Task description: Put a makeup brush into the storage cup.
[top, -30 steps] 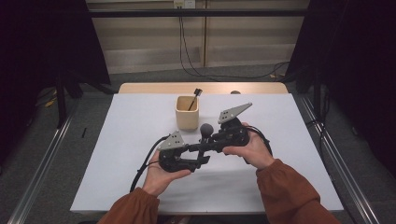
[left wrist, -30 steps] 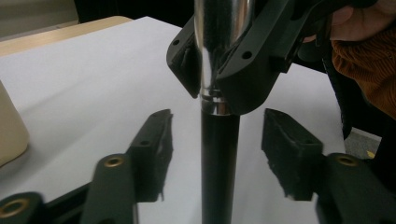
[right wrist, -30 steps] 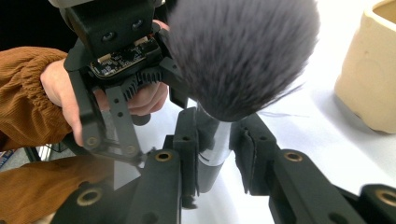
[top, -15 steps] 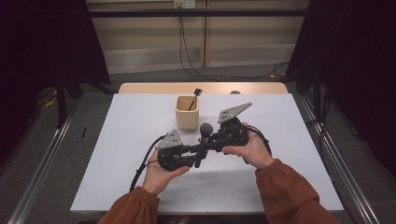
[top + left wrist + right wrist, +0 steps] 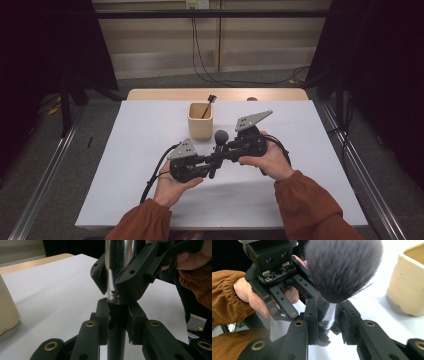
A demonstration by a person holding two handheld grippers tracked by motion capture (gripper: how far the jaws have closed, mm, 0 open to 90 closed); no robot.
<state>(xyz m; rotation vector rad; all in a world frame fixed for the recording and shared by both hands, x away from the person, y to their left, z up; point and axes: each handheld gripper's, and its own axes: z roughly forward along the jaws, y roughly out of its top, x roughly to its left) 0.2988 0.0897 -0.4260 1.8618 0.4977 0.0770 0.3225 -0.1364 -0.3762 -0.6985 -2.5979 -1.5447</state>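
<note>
Two pairs of tongs meet over the near middle of the white desk (image 5: 125, 165), and between them stands a makeup brush (image 5: 218, 150), bristles up. The cream cup (image 5: 200, 120) sits farther back, just left of centre, already holding one slim dark-handled tool (image 5: 207, 106). The right tongs (image 5: 231, 148) grip the brush on its shiny metal collar (image 5: 327, 312), just under the dark bristle head. The left tongs (image 5: 209, 161) have just been closing and now clamp the black handle (image 5: 116, 335) below the collar, so both pairs hold the same brush, pads pressing from either side. My reading: the handover is at its midpoint, and the brush is lifted and shared. What is left is for one pair to release and the other to carry it to the cup.
</note>
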